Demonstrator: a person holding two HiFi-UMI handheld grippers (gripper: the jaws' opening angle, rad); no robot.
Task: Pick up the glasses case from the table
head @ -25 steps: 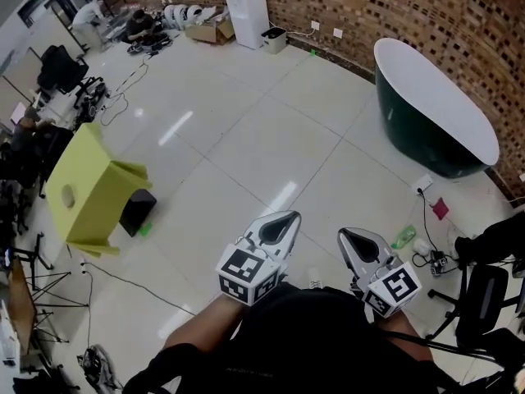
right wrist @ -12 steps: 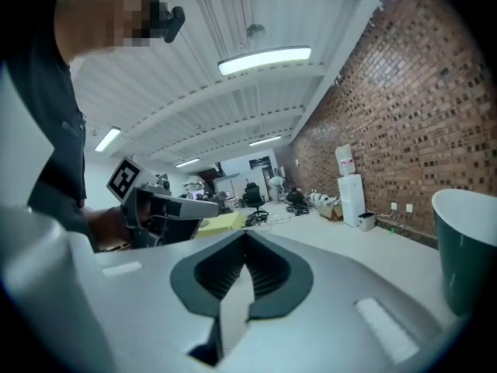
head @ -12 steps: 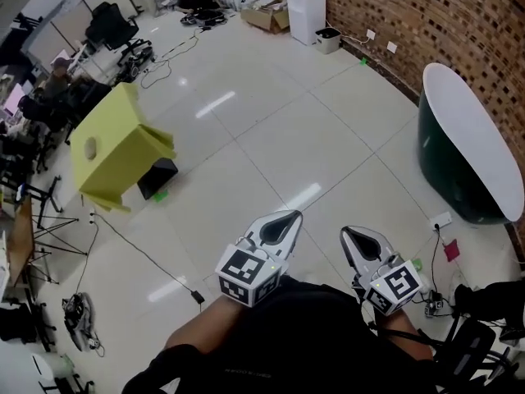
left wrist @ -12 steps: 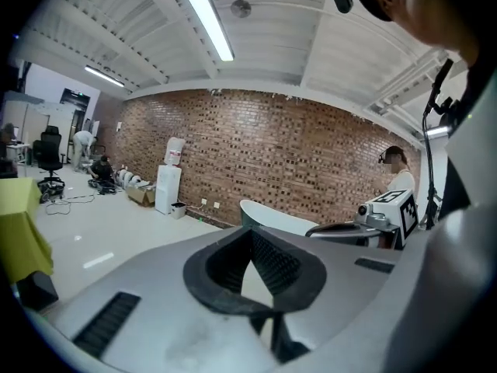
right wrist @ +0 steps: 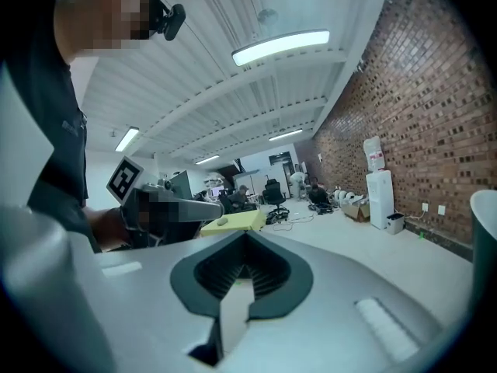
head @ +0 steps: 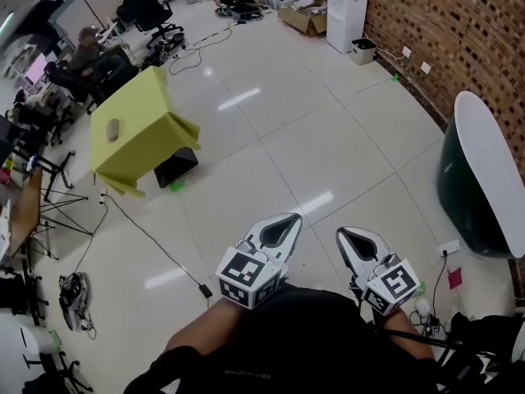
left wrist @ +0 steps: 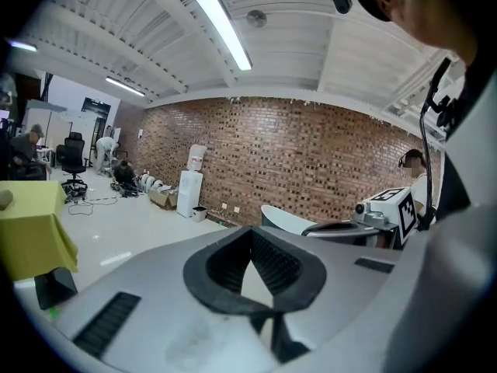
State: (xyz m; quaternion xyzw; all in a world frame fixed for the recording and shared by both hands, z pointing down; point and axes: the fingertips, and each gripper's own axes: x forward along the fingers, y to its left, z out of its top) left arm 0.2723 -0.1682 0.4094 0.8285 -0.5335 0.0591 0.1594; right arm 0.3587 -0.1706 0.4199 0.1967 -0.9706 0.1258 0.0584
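A small grey oval glasses case (head: 112, 128) lies on a yellow-covered table (head: 143, 109) at the far left of the head view, well away from both grippers. In the right gripper view the case (right wrist: 223, 221) shows as a small lump on the yellow table top (right wrist: 237, 222). The left gripper view catches the table (left wrist: 27, 224) at its left edge. My left gripper (head: 289, 217) and right gripper (head: 343, 233) are held side by side close to the body, above the tiled floor. Both are shut with nothing in them; the left gripper (left wrist: 250, 231) and the right gripper (right wrist: 247, 235) show their jaws meeting at the tip.
A dark green bathtub (head: 480, 179) stands at the right by the brick wall (head: 459, 31). A black box (head: 175, 167) sits under the yellow table. Cables (head: 156, 249) run over the floor. People sit at desks (head: 86, 52) at the far left; a white dispenser (head: 347, 5) stands at the back.
The head view has swung: the yellow table has slid rightward and nearer the middle, and the bathtub has slid to the right edge. Both grippers keep their places in the picture, shut.
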